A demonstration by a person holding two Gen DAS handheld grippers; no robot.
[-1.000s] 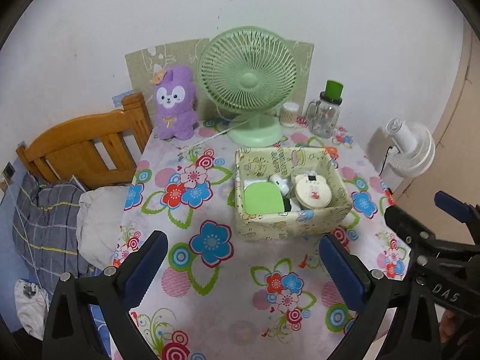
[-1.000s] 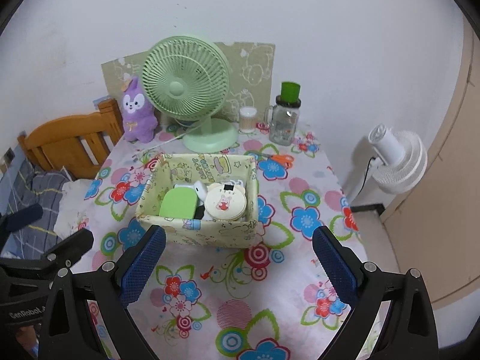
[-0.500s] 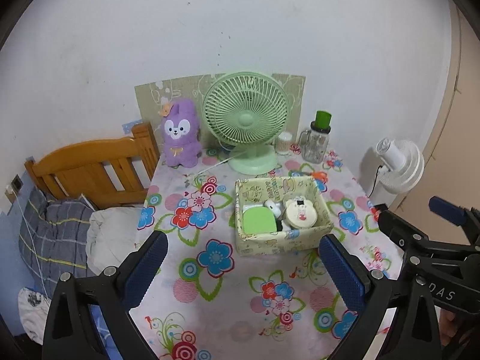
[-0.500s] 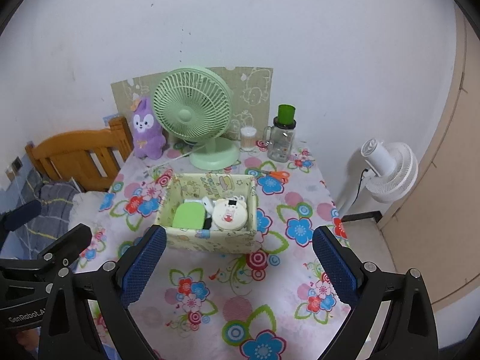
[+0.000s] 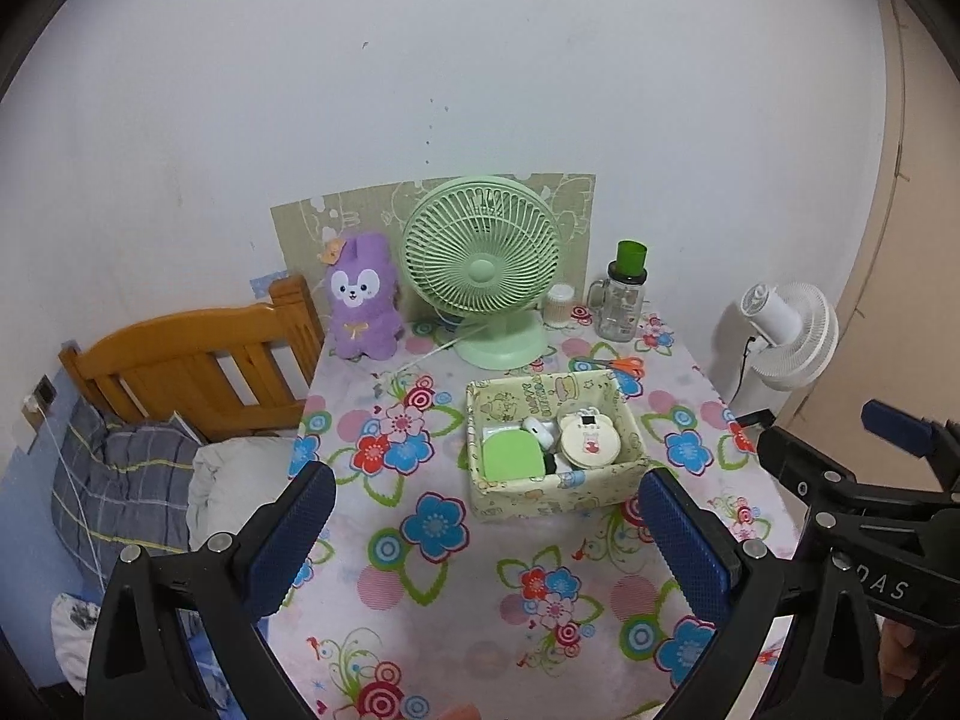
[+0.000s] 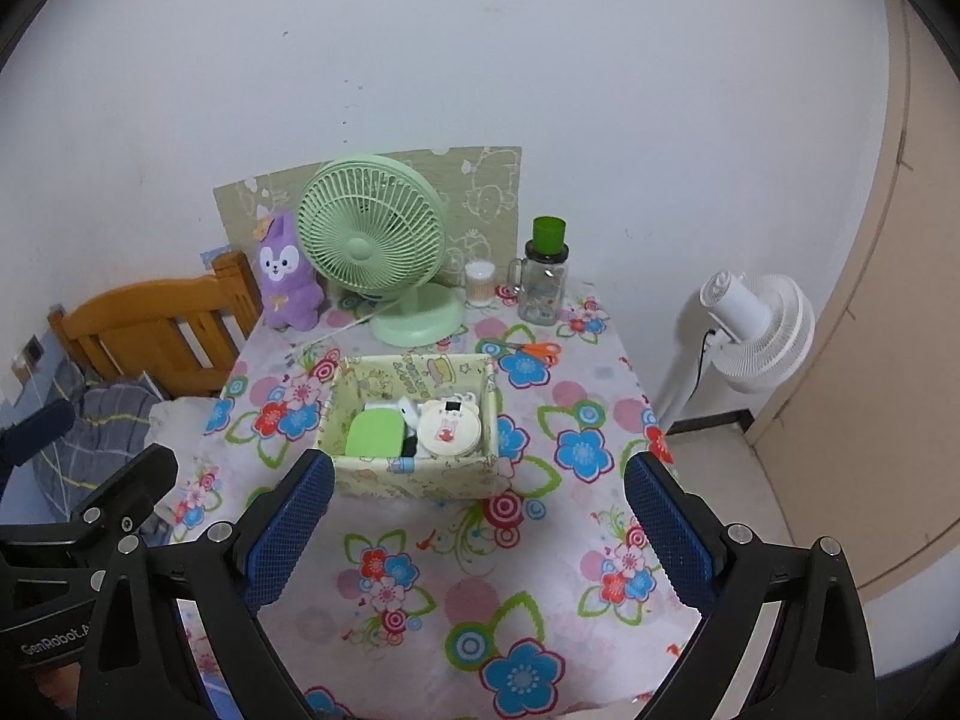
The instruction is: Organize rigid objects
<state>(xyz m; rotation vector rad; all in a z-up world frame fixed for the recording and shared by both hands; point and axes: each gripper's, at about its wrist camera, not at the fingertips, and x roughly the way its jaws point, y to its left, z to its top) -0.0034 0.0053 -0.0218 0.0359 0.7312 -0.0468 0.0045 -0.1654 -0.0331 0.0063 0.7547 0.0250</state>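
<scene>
Both the left gripper and right gripper just backed off, jaws spread wide and holding nothing, so the storage box of gadgets sits well ahead between the jaws, looks done.

Bright flowers and soft greens on a small table

The pink tablecloth has blue, red and green flowers, and the pale yellow cartoon-print box near its middle holds a green flat case and a round cream case with a red picture. At the back edge stand a mint green fan, a purple plush bunny with a white face and a clear jar with a dark green cap; orange-handled scissors lie nearby.
</scene>
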